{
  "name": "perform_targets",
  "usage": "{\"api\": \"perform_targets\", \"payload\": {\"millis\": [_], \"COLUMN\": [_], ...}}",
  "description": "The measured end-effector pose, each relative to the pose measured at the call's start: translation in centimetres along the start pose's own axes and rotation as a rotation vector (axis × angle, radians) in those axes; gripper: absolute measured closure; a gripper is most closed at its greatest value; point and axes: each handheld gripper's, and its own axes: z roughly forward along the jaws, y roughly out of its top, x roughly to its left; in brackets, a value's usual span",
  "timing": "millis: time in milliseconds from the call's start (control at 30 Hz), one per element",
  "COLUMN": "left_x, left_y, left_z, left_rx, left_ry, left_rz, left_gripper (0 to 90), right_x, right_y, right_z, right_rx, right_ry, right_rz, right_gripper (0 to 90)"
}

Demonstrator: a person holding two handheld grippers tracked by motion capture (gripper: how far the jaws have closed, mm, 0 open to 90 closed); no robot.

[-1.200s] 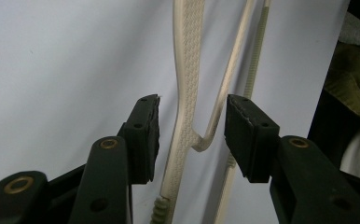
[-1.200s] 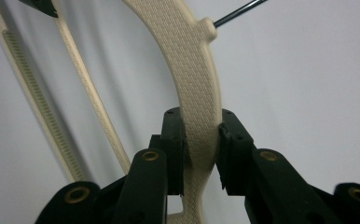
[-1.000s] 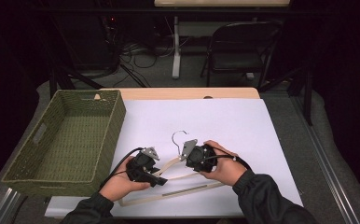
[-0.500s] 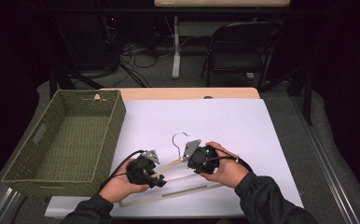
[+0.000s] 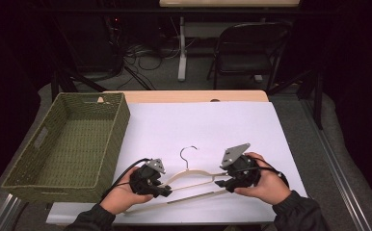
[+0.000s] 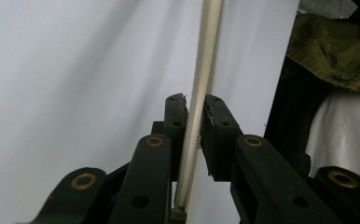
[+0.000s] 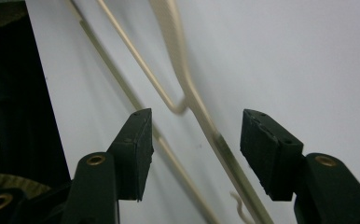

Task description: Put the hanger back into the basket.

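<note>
A cream plastic hanger (image 5: 193, 174) with a metal hook (image 5: 188, 154) lies flat on the white table cover near the front edge. My left gripper (image 5: 167, 191) has just been closing, and its pads now pinch a thin bar of the hanger (image 6: 206, 56) in the left gripper view, left gripper (image 6: 194, 105). My right gripper (image 5: 221, 185) sits at the hanger's right end. Its jaws have just been opening and now stand wide. In the right gripper view the hanger's arm (image 7: 173, 42) runs between the jaws of the right gripper (image 7: 194, 135), touching neither pad.
A green woven basket (image 5: 114, 139) stands at the table's left side, close to my left hand. A folding chair (image 5: 251, 53) and cables are on the floor beyond the far edge. White table surface (image 5: 213, 125) stretches behind the hanger.
The right gripper slid to the right along the hanger and its jaws spread apart. The left gripper stayed in place and closed on the hanger's bar.
</note>
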Motion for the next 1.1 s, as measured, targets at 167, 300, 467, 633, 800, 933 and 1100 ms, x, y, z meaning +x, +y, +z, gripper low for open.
{"api": "perform_targets", "payload": {"millis": [167, 300, 467, 633, 800, 933, 1100], "left_x": [-0.6, -0.7, -0.5, -0.8, -1.5, -2.0, -2.0], "left_y": [-0.3, -0.4, -0.6, -0.5, -0.7, -1.0, -1.5], "left_z": [0.0, 0.0, -0.2, -1.7, -4.1, -6.4, -9.2], "left_rx": [-0.007, -0.015, -0.046, -0.081, -0.105, -0.131, -0.165], "left_ry": [-0.017, -0.034, -0.043, -0.004, 0.078, 0.109, 0.159], "left_rz": [0.035, 0.056, 0.055, 0.030, -0.006, -0.035, -0.066], "left_gripper": [85.3, 85.9, 86.8, 87.1, 87.1, 87.0, 87.0], "right_x": [-0.4, -0.7, -1.3, -2.0, -2.2, -2.4, -2.6], "right_y": [-2.8, -4.5, -5.7, -6.6, -7.3, -7.8, -8.0], "right_z": [-1.0, -1.6, -2.5, -3.1, -2.9, -2.4, -2.0], "right_rx": [-0.007, -0.004, -0.030, -0.057, -0.060, -0.079, -0.081], "right_ry": [-0.018, -0.032, -0.059, -0.084, -0.087, -0.082, -0.082], "right_rz": [0.073, 0.116, 0.154, 0.189, 0.211, 0.232, 0.245], "right_gripper": [43.8, 43.4, 43.3, 43.3, 43.3, 43.4, 43.5]}}
